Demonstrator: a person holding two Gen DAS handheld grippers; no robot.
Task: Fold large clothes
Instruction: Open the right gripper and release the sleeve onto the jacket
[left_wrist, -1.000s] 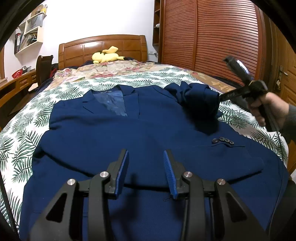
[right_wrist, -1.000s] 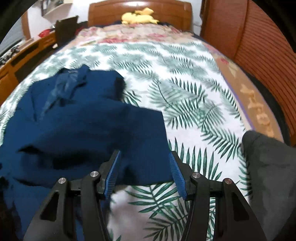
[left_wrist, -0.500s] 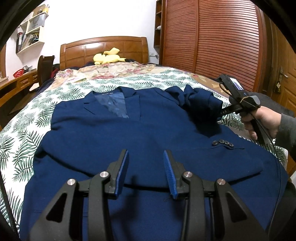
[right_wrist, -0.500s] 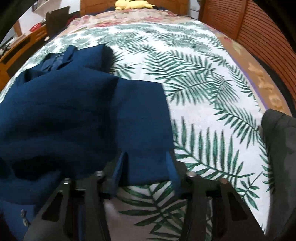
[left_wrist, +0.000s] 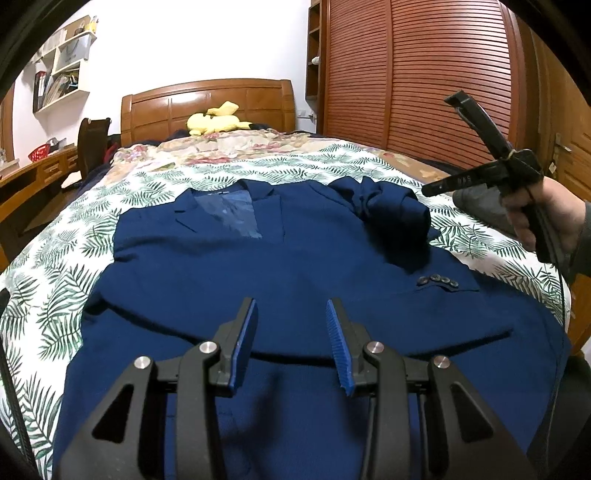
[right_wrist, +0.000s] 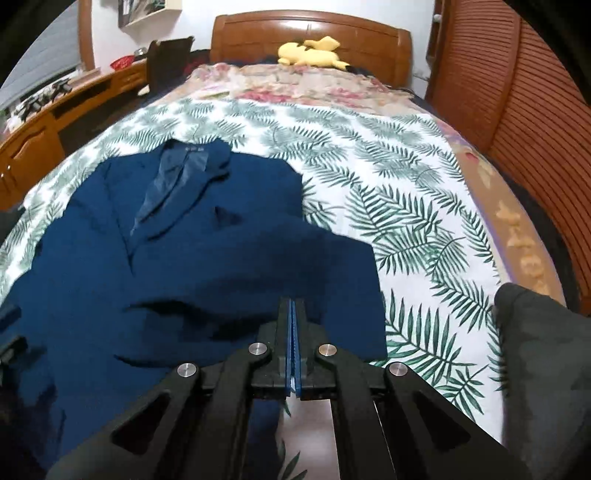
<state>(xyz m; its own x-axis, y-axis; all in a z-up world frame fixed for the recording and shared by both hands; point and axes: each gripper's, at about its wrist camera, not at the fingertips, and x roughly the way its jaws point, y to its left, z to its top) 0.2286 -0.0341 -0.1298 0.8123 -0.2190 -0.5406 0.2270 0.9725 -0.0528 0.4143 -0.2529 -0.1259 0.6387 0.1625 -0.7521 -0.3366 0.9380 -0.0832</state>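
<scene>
navy blazer lies face up, collar to the far end, on the leaf-print bed cover, right sleeve folded across its chest, right tool clenched with nothing visibly pinched, left tool released above the near hem.
</scene>
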